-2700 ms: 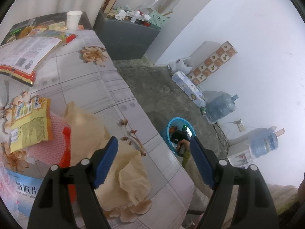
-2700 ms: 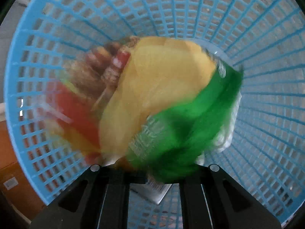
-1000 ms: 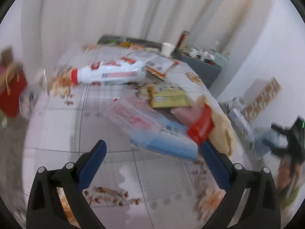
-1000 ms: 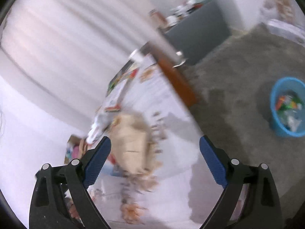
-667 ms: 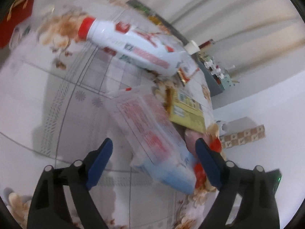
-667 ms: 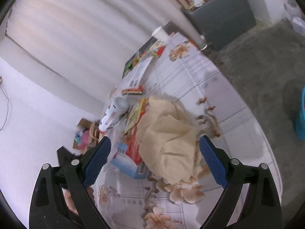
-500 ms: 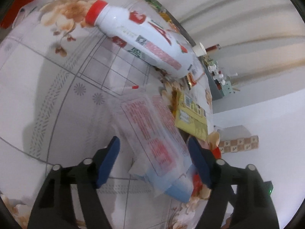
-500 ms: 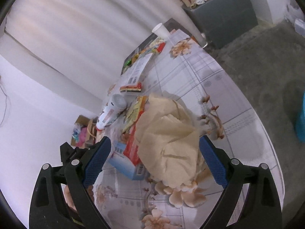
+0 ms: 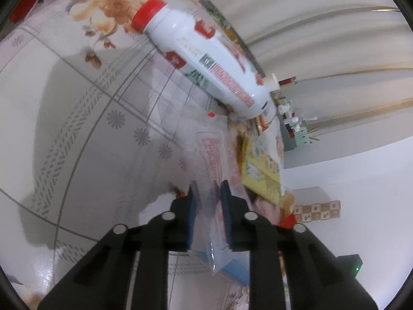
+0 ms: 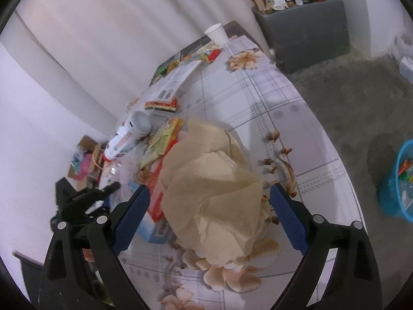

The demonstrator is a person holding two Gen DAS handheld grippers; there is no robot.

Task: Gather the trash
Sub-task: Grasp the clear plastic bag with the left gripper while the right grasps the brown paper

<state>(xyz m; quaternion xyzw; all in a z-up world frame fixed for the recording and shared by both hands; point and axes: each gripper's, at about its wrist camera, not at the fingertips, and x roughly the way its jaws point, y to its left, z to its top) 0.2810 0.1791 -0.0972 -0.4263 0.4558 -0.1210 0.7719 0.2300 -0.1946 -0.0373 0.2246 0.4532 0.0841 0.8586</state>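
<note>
My left gripper (image 9: 208, 193) is shut on a clear plastic wrapper with red print (image 9: 214, 155) that lies on the flowered tablecloth (image 9: 85, 134). A white bottle with a red cap (image 9: 204, 64) lies beyond it. My right gripper (image 10: 209, 211) is open and empty above a crumpled tan paper bag (image 10: 211, 183). The left gripper (image 10: 85, 199) shows at the left of the right wrist view. The blue trash basket (image 10: 397, 180) stands on the floor at the right.
A yellow snack packet (image 9: 260, 173), a blue-and-white box (image 10: 152, 227), a red pack (image 10: 157, 193), booklets (image 10: 178, 77) and a white paper cup (image 10: 216, 33) lie on the table. A grey cabinet (image 10: 307, 23) stands behind.
My left gripper moved onto the clear wrapper and closed on it. My right gripper came lower over the tan paper bag and stayed open.
</note>
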